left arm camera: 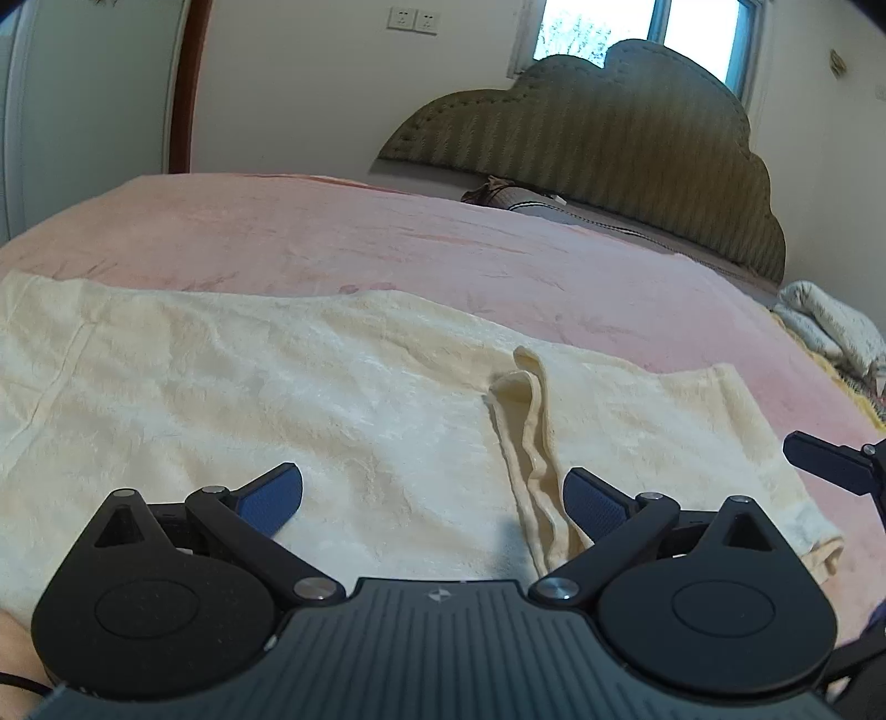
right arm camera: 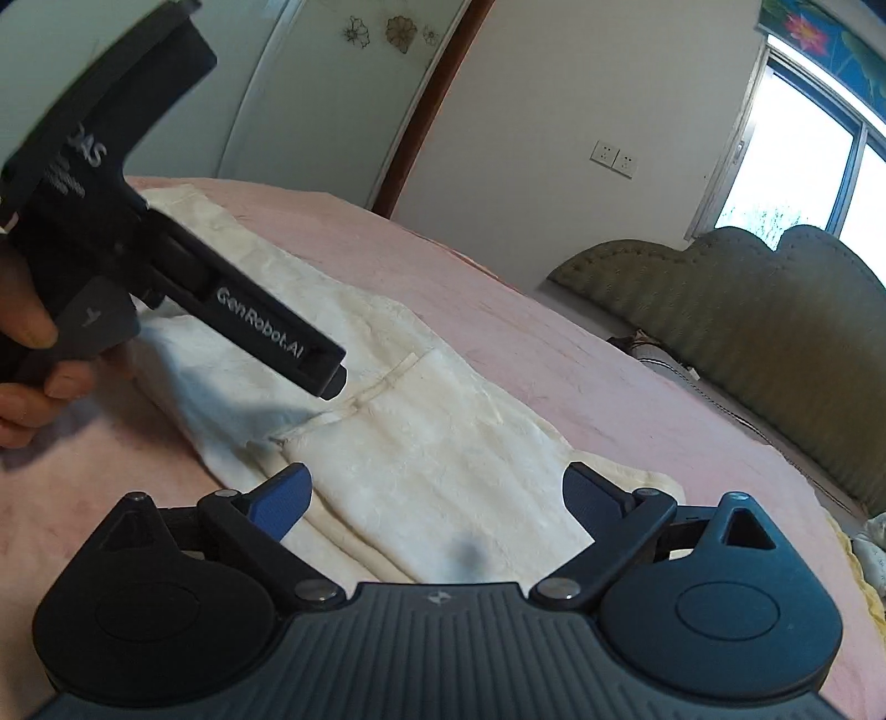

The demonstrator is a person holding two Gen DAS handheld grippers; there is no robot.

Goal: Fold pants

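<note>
Cream, crinkly pants lie flat on the pink fleecy bed, a rumpled fold ridged across them. Left gripper and right gripper hover over the cloth, blue-padded fingers spread wide, holding nothing.

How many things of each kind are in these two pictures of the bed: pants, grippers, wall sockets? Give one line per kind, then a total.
Pants: 1, cream.
Grippers: 2, left gripper and right gripper, both open.
Wall sockets: 2, first, second.
Total: 5
</note>
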